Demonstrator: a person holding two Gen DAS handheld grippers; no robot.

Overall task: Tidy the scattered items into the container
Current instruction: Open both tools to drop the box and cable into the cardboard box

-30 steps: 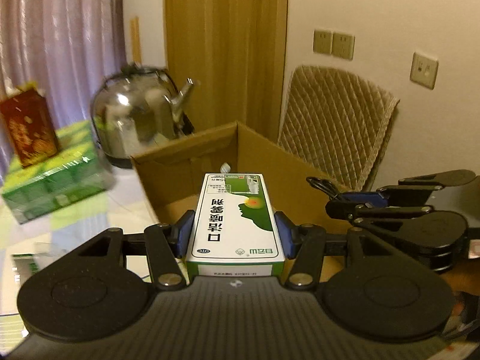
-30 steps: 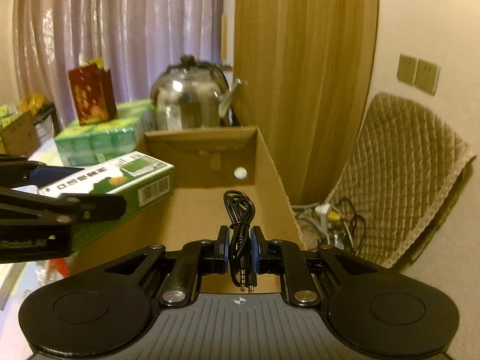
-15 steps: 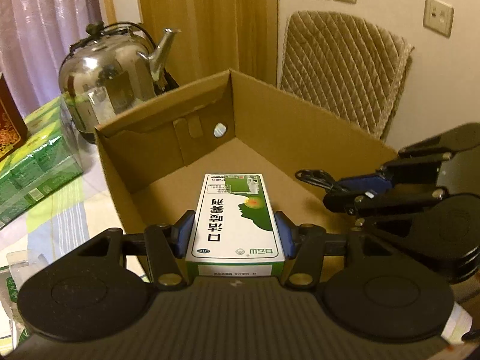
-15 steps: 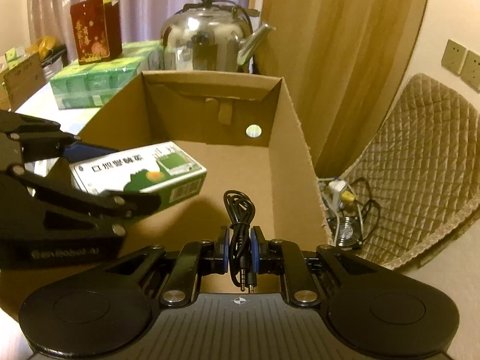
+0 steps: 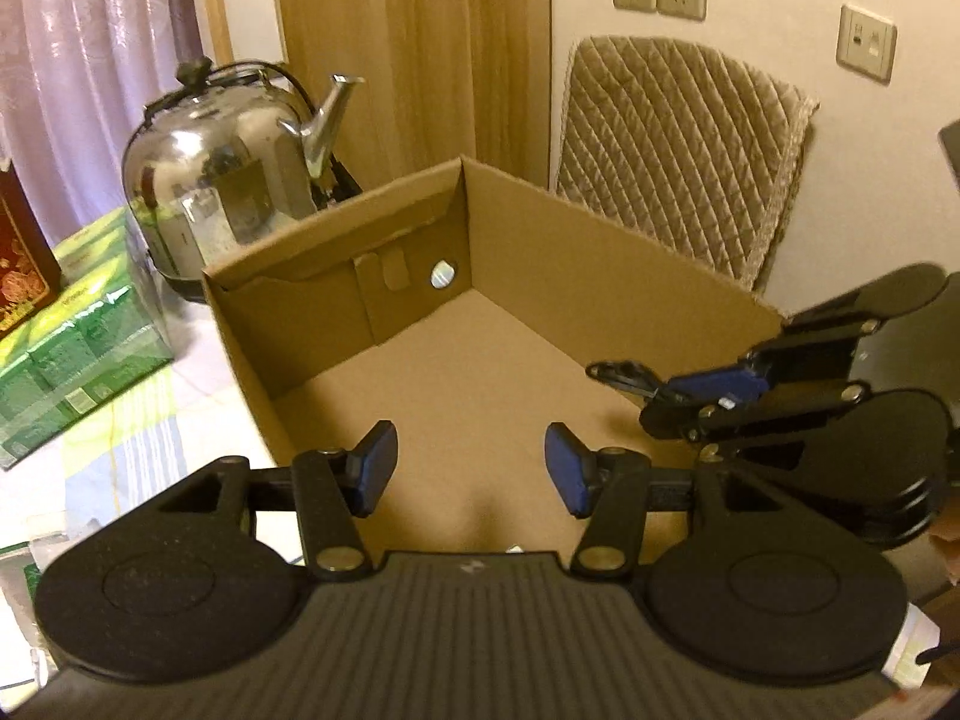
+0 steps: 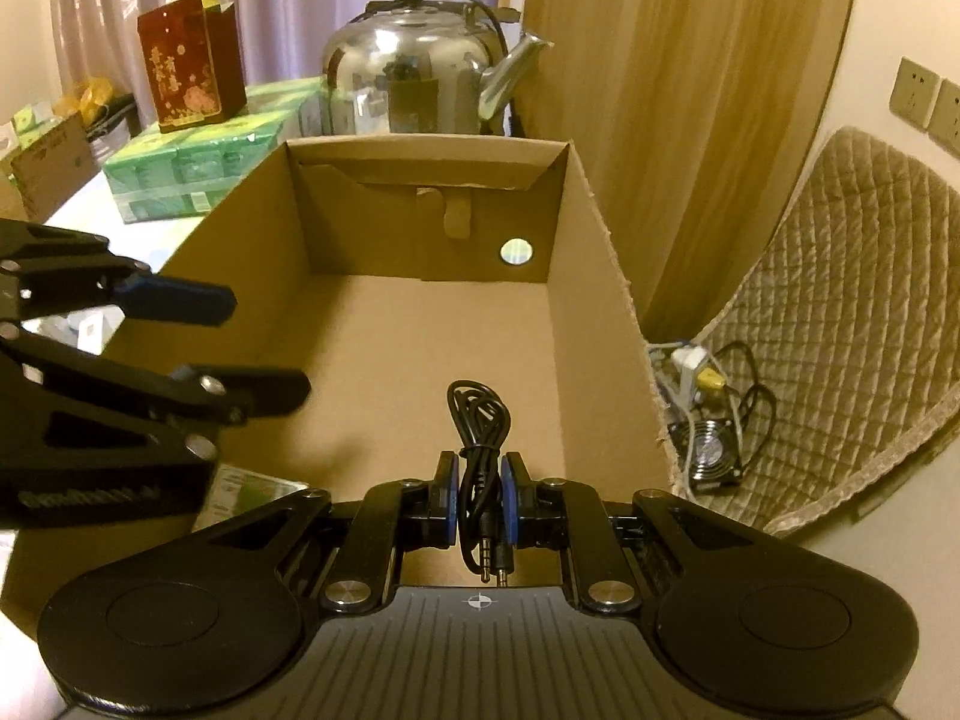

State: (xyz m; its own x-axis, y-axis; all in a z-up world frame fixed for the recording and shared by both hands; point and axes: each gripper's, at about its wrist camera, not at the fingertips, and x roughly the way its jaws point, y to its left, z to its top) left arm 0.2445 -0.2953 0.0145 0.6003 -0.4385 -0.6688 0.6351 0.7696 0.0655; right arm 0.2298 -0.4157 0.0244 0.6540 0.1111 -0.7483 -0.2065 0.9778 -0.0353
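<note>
Left gripper [image 5: 471, 465] hangs over the box [image 5: 630, 276] with its blue pads spread wide and nothing between them. Down in the right wrist view a green-and-white carton [image 6: 252, 489] peeks out just beneath the left tool, on the box floor at the near left corner; only a sliver shows, so how it lies I can't quite say.

Over to the right gripper [image 6: 480, 507]: pads pinched tight on a coiled black cable [image 6: 480, 420], the loop poking forward past the fingertips, the two jack plugs pointing back toward the camera. So the cable's long axis runs straight along the fingers, fore and aft. This tool sits above the near end of the box, open cardboard floor ahead and below, the right wall close on its right side, the far wall with its little round hole well ahead.

That's the relation that matters: bare floor lies directly under and forward of the cable, and the left tool is off to the left, apart from it. My read is the cable goes next, and a plain release should drop it inside. The one risk I'd flag is the coil snagging on a pad as they part.

A kettle [image 6: 414, 72] stands beyond the far wall.
</note>
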